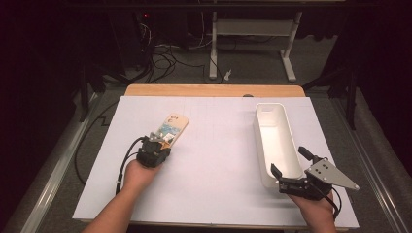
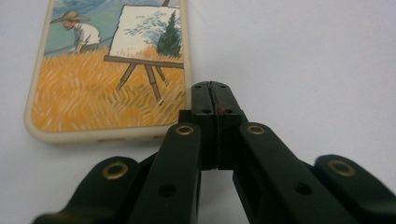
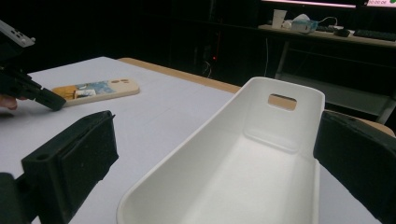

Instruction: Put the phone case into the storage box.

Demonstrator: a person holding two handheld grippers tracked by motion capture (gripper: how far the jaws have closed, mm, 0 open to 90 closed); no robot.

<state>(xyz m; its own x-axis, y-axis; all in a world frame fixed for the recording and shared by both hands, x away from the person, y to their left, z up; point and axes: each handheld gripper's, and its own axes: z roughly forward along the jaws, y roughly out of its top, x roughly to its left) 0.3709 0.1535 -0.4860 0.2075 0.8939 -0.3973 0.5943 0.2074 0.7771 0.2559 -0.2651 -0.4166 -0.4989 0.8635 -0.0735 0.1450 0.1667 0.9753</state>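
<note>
This looks like a lab or test room. A wooden table (image 1: 214, 90) covered with a white sheet (image 1: 218, 160) stands amid dark surroundings; tangled cables (image 1: 163, 58) lie on the grey floor at upper centre, beside a white desk frame (image 1: 252, 39).

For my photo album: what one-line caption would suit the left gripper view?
Closed black fingers of the left gripper rest beside the bottom edge of a painted phone case on the white table.
</note>
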